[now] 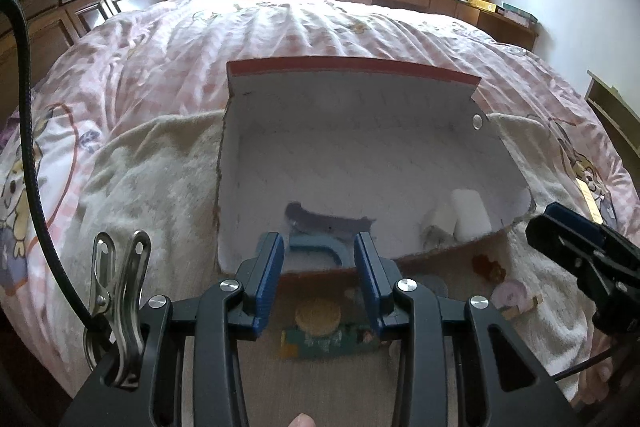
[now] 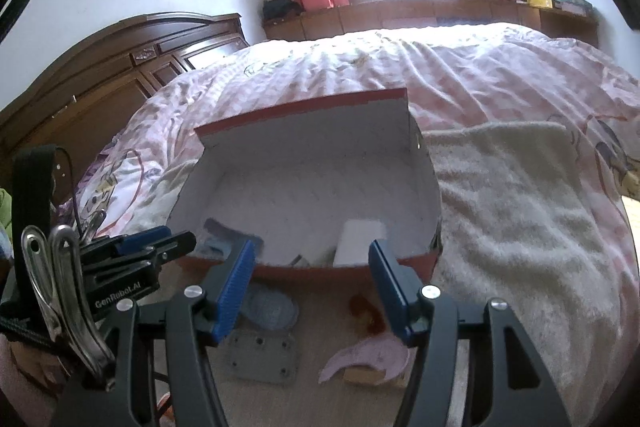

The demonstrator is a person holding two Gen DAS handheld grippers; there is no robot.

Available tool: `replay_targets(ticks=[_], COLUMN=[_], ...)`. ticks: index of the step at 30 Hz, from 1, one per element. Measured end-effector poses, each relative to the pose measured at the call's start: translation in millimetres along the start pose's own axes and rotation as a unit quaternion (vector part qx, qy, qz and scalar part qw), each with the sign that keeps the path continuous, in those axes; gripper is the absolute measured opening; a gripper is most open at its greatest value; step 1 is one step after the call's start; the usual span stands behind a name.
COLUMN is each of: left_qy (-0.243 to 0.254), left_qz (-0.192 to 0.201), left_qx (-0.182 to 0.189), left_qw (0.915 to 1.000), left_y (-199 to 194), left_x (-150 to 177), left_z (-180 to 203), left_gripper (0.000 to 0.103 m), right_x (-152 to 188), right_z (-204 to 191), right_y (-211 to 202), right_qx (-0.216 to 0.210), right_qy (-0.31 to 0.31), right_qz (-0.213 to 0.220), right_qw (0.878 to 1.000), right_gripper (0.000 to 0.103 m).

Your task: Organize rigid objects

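Bed [image 1: 320, 27]: open box [image 1: 360, 131] mid-towel [image 2: 500, 207], both grippers empty.

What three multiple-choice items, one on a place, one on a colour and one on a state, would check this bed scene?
1. Where does the white block lie?
A. inside the open box
B. on the wooden headboard
C. on the window sill

2. What colour is the outside rim of the box?
A. green
B. red
C. black

3. How does the right hand-held gripper stand?
A. shut on the white block
B. shut on a plush toy
C. open, holding nothing

Key:
1 A, since both wrist views show the white block on the box floor near its right wall.
2 B, since a red band runs along the raised lid edge and the front wall.
3 C, since its blue pads stand apart with only the blanket and small items behind the gap.
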State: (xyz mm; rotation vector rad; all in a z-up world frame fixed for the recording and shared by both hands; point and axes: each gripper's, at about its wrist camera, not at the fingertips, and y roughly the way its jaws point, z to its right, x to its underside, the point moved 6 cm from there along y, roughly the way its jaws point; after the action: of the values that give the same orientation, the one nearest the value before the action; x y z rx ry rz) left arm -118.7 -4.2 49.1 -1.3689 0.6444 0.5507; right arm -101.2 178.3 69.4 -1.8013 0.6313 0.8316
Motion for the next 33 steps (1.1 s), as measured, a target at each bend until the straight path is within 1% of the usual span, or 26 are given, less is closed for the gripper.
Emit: replay_targets(ticks=[14, 25, 33], left_qy=[-0.012, -0.016, -0.015], left_qz=[-0.028, -0.062, -0.085], left_qx=[0.004, 0.020, 0.031], left_qw=[0.9995, 0.9978, 0.9957], left_y=[-15.8, -25.1, -31.2], left_x=[43.2, 81.7, 106.2], left_z=[-7.7, -2.0, 7.2], left_gripper=[0.038, 0.038, 0.038], right_x=[41.5, 83.0, 103.4], right_z=[-1.0, -1.4, -0.1], right_y=[-12.7, -16.1, -21.7], right_qx=[-0.004, -0.001, 0.003], right_qy=[0.017, 0.025, 0.027], right_qz=[-0.035, -0.071, -0.082], right_qw=[0.999, 0.997, 0.996], right_gripper=[0.063, 0.063, 0.063])
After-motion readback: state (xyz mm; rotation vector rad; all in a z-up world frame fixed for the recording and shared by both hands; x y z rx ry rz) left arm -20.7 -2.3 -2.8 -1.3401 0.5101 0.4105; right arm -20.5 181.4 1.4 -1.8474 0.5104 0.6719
